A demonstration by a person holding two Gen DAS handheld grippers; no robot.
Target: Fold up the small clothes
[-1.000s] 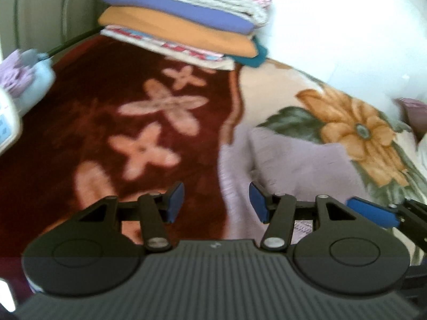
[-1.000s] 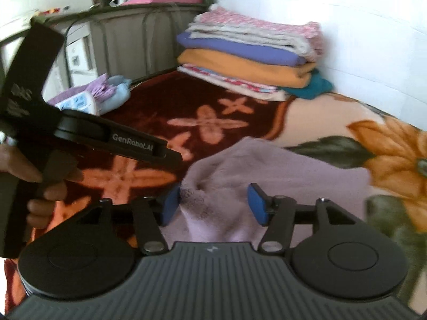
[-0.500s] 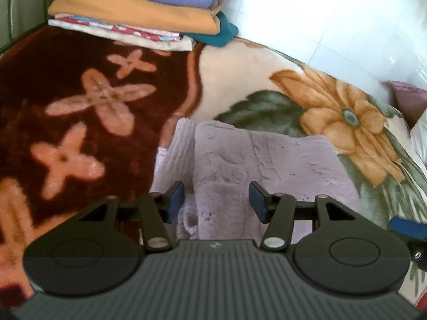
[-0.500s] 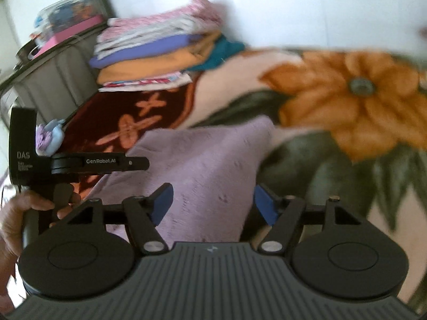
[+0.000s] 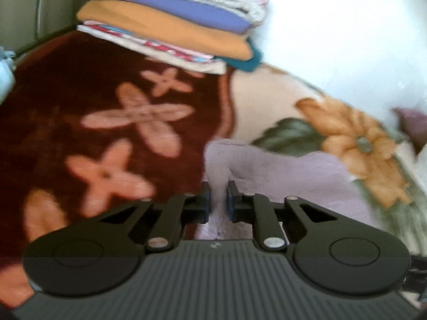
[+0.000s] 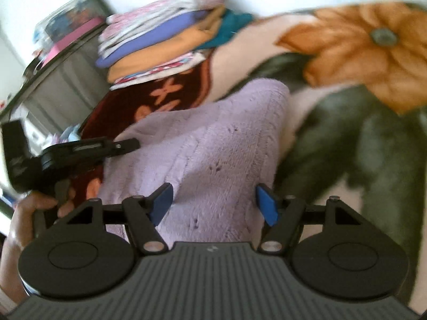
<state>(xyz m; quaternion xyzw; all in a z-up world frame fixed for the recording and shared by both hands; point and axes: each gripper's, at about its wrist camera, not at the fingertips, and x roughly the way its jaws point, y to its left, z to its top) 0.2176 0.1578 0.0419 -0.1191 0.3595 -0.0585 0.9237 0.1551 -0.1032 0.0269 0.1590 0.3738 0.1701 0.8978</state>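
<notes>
Left wrist view: my left gripper (image 5: 218, 202) nearly closed, blue pads pinching edge of lilac sweater (image 5: 288, 181). Sweater lies on flowered blanket (image 5: 112, 122), at border between dark red part and cream part. Stack of folded clothes (image 5: 170, 24) at far end by white wall.

Right wrist view: my right gripper (image 6: 213, 204) wide open, holding nothing, hovering over sweater (image 6: 213, 144). Left gripper (image 6: 106, 146) seen at sweater's left edge, person's hand (image 6: 37, 213) on handle.
</notes>
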